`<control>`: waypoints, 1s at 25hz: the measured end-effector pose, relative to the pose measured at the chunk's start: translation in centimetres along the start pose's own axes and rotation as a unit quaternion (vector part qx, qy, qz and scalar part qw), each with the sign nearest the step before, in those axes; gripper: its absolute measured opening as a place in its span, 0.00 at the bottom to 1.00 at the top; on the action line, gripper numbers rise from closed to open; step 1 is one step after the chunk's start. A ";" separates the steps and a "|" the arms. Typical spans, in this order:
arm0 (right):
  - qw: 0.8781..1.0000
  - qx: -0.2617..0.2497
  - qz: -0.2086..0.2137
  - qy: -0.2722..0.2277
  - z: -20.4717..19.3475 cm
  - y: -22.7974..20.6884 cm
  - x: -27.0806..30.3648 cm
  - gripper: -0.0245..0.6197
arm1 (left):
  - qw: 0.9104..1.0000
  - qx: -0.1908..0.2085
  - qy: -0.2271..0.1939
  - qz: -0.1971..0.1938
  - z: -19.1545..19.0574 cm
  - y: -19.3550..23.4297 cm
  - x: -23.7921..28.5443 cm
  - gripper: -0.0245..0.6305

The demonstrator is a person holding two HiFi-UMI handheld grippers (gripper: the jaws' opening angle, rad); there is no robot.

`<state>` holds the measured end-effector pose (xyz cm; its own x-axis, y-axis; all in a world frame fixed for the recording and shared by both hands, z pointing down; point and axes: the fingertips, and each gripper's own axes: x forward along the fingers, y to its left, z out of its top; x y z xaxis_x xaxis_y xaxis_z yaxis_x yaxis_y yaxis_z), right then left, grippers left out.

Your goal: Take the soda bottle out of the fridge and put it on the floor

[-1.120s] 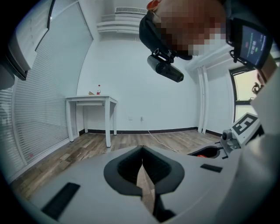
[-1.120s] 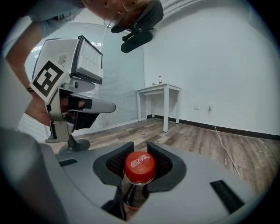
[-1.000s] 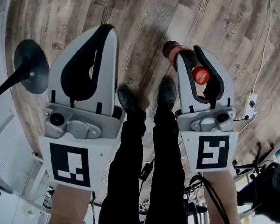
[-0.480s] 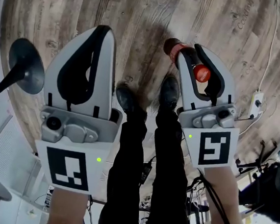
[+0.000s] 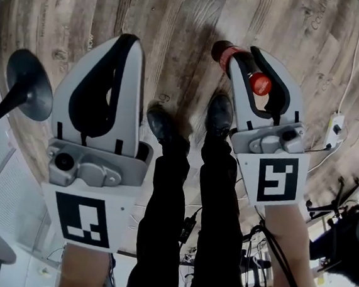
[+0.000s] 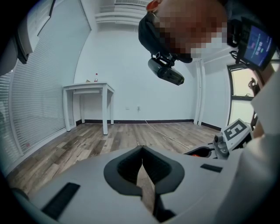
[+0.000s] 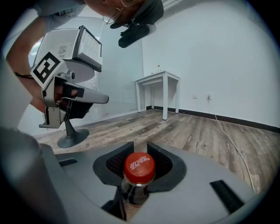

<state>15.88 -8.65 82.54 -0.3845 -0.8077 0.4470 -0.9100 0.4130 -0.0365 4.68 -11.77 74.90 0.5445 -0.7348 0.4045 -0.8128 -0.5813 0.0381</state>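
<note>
Pinching soda bottle (image 5: 259, 82) neck in right claw (image 5: 246, 53), 1 o'clock, cap-up for floor (image 5: 179, 20); left claw (image 5: 131, 40) closed, empty.

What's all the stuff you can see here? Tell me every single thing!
dark soda bottle with a red cap: one, dark and red, gripped in the right claw.
wooden plank floor: one, brown-grey, under everything.
round black stand base: one, black, on the floor at left.
white table: one, white, by the far wall.
white power strip: one, white, on the floor at right.
black shoes: two, black, between the claws.
left claw: one, grey and black, shut, empty.
right claw: one, grey and black, shut on the bottle.
</note>
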 end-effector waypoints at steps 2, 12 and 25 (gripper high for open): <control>1.000 -0.002 0.002 0.004 -0.7 0.1 0.2 0.21 | 1.000 0.000 0.001 -0.002 -0.3 -0.1 0.1 0.06; 1.000 -0.012 0.005 0.018 -3.2 0.0 1.0 0.21 | 1.000 -0.001 0.003 -0.005 -1.4 0.0 0.2 0.06; 0.999 -0.014 0.000 0.041 -6.8 -0.2 1.5 0.21 | 1.000 -0.005 0.010 -0.008 -3.0 -0.4 0.5 0.06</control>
<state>16.51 -7.08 89.26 -0.3691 -0.7708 0.5192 -0.9049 0.4255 -0.0117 4.65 -10.86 77.80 0.5528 -0.7185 0.4221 -0.8064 -0.5889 0.0538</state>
